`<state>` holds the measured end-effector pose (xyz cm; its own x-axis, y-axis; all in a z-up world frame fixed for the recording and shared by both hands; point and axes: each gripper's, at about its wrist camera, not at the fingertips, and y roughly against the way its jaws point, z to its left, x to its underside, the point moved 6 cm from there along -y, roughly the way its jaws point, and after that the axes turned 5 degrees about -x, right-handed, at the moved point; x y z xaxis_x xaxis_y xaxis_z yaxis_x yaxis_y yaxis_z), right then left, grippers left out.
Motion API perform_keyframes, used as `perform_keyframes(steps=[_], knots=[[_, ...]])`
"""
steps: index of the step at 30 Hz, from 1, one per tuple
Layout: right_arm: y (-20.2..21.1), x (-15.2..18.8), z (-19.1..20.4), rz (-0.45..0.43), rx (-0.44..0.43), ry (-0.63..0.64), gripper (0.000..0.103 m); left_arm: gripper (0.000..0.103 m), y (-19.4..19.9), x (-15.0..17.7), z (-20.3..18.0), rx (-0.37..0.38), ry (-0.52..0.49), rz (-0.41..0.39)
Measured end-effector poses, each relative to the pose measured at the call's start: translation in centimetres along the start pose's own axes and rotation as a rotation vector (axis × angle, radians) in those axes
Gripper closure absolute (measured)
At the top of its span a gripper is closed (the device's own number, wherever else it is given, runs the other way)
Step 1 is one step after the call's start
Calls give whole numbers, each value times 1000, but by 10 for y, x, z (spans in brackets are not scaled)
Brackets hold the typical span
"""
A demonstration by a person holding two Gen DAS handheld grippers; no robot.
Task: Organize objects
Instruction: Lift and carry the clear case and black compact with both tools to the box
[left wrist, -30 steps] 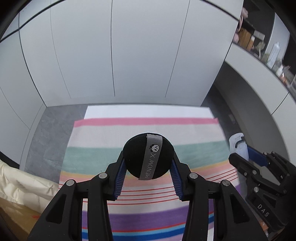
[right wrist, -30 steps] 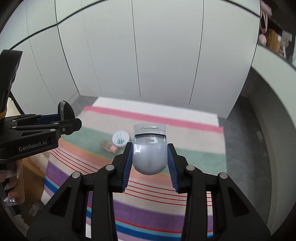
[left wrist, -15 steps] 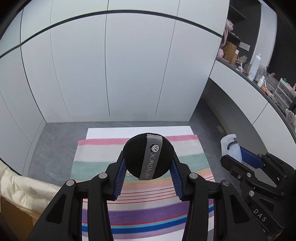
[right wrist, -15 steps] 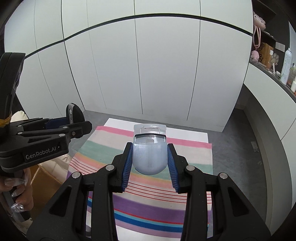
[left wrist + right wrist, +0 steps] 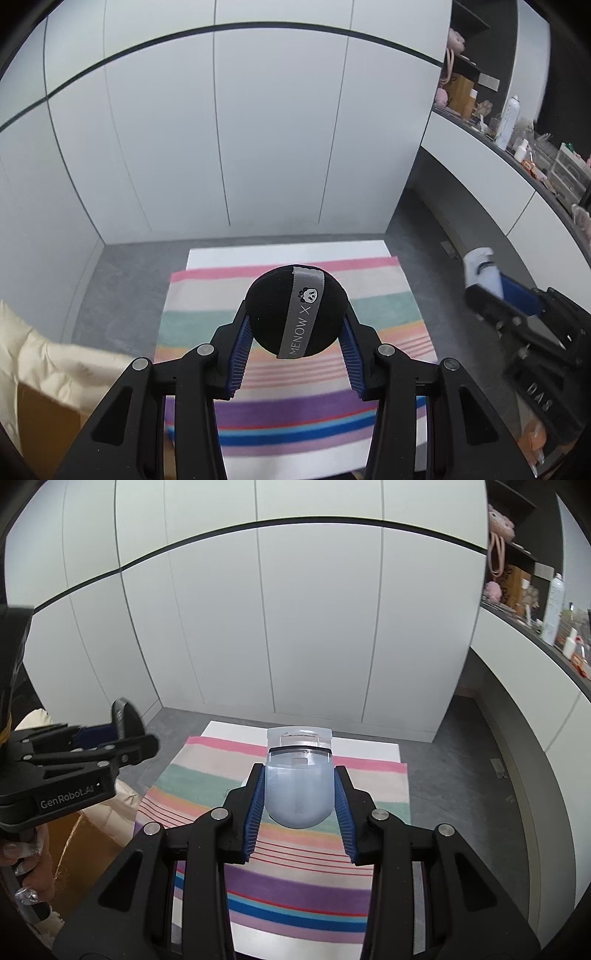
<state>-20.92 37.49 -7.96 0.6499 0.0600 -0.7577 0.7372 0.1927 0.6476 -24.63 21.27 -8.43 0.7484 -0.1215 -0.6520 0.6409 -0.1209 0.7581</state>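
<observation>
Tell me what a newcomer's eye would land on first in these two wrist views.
First, the black round puff with a grey ribbon reading MENOW X, clamped between the left gripper's blue-padded fingers, high above the striped cloth. Next, the pale blue translucent eyelash curler, pinched in the right gripper over the same cloth. White cabinet doors fill the background.

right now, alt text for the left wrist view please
The left gripper clamps a round black powder puff with a grey MENOW X ribbon above a striped cloth. White cabinet doors stand behind.
</observation>
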Motion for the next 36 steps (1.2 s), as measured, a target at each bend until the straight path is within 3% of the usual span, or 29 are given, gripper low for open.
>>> perform_keyframes(steps=[9, 19, 25, 36], knots=[[46, 25, -4, 11, 43, -12, 65, 58, 56, 40, 3, -16, -46, -26], [91, 70, 10, 25, -28, -41, 65, 58, 116, 91, -3, 41, -83, -44], [111, 104, 12, 46, -21, -60, 65, 58, 133, 123, 7, 30, -61, -47], [132, 170, 15, 133, -25, -88, 65, 58, 133, 174, 23, 36, -48, 33]])
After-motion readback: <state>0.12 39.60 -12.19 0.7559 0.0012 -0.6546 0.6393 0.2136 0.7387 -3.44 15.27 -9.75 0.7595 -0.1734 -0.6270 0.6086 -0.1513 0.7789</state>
